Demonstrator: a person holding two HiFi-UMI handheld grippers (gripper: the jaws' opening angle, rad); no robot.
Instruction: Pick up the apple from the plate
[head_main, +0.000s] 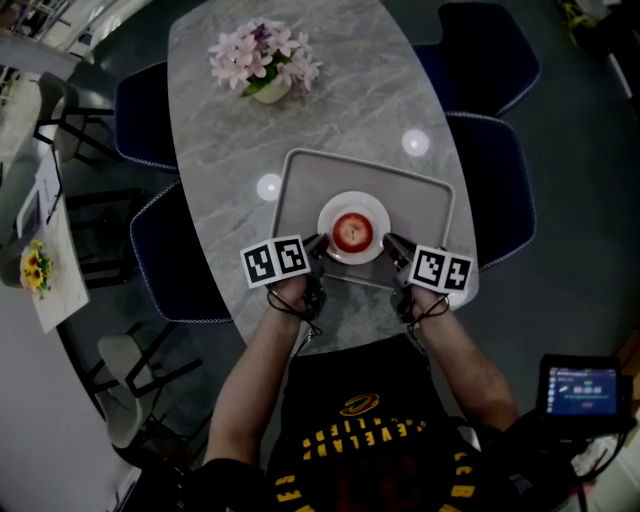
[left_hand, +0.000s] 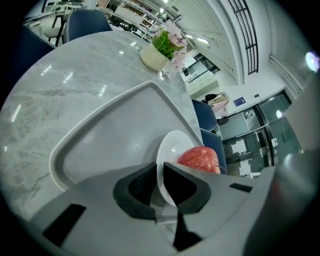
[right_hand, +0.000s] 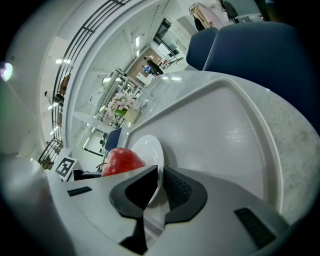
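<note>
**A:** How far along is it?

**B:** Not started, I'd say. The apple (head_main: 352, 231) sits mid-plate (head_main: 353, 199). The left hand-held gripper (left_hand: 160, 167) and right hand-held gripper (right_hand: 161, 172) each pinch the plate's rim, on opposite sides of it.

**A:** Any room to move?

**B:** The tray (head_main: 300, 175) wall runs near the plate on the person's side. Above the plate is open, and the flowers (head_main: 265, 55) stand well apart.

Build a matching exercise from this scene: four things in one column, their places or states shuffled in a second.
1 apple
2 plate
3 tray
4 flower pot

A rim clamped by left gripper and right gripper
B at the far end of the table
C resting on the plate
D flat on the table, under the plate

Pairs: 1-C, 2-A, 3-D, 4-B
</note>
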